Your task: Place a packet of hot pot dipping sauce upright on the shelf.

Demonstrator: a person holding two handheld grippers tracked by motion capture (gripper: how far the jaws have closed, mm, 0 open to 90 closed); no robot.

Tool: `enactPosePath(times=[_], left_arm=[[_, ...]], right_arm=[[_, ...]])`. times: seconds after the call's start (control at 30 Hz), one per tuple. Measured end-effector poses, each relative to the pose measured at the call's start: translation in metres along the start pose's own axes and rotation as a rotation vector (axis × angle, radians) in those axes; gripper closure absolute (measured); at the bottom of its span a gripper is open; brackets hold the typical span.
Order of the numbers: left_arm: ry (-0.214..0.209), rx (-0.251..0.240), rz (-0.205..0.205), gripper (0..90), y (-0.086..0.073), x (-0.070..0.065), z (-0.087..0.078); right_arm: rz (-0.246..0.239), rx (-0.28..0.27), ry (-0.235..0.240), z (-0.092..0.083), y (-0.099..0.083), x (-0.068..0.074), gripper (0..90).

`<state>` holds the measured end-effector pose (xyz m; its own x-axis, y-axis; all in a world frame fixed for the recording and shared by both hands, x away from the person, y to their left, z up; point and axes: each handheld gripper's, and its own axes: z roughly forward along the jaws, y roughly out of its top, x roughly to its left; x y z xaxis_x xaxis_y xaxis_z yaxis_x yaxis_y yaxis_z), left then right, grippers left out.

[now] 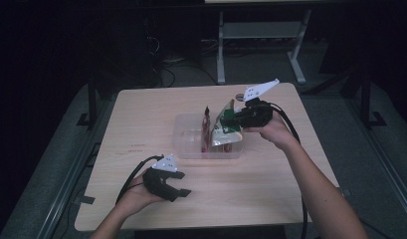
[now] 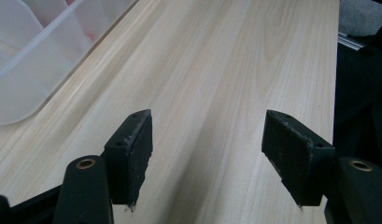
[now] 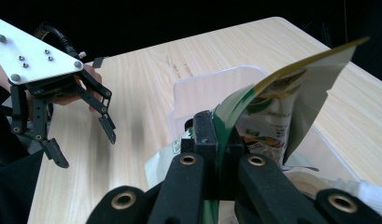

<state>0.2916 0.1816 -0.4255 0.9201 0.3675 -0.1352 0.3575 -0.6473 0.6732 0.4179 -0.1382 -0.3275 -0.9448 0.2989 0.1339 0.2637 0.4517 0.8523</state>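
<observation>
right tool (image 3: 216, 140): clenched on the edge of a green and white snack pouch (image 1: 225, 125), held above the clear plastic bin (image 1: 187, 149) mid-surface
left tool (image 1: 177, 186): released, jaws apart, nothing between them, low over the wooden surface (image 1: 141, 124) well apart from the bin
slip risk: grip is on a thin glossy edge only; the pouch could slide free and drop outside the bin
snag risk: the hanging pouch may catch the red packet (image 1: 206, 127) standing upright in the bin and tip it
bin risk: nothing steadies the bin, so a push from the pouch might shove it
</observation>
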Motion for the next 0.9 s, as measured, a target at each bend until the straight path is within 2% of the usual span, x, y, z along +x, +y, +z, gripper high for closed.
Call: enactPosePath(times=[0.2,0.63,0.7,0.9], left_arm=[[-0.003,-0.009,-0.003,32.9,0.000,0.000,0.001],[-0.004,-0.005,-0.005,32.7,-0.001,-0.001,0.002],[-0.003,0.004,0.012,32.7,0.000,0.000,0.002],[-0.009,0.010,0.012,32.4,-0.001,0.000,0.003]], right_arm=[[-0.008,0.062,-0.016,0.008,-0.005,0.000,90.0],[0.004,0.074,-0.016,0.021,-0.007,-0.003,90.0],[0.000,0.082,-0.024,0.022,-0.007,-0.003,90.0],[0.001,0.095,-0.035,0.027,-0.007,-0.005,89.9]])
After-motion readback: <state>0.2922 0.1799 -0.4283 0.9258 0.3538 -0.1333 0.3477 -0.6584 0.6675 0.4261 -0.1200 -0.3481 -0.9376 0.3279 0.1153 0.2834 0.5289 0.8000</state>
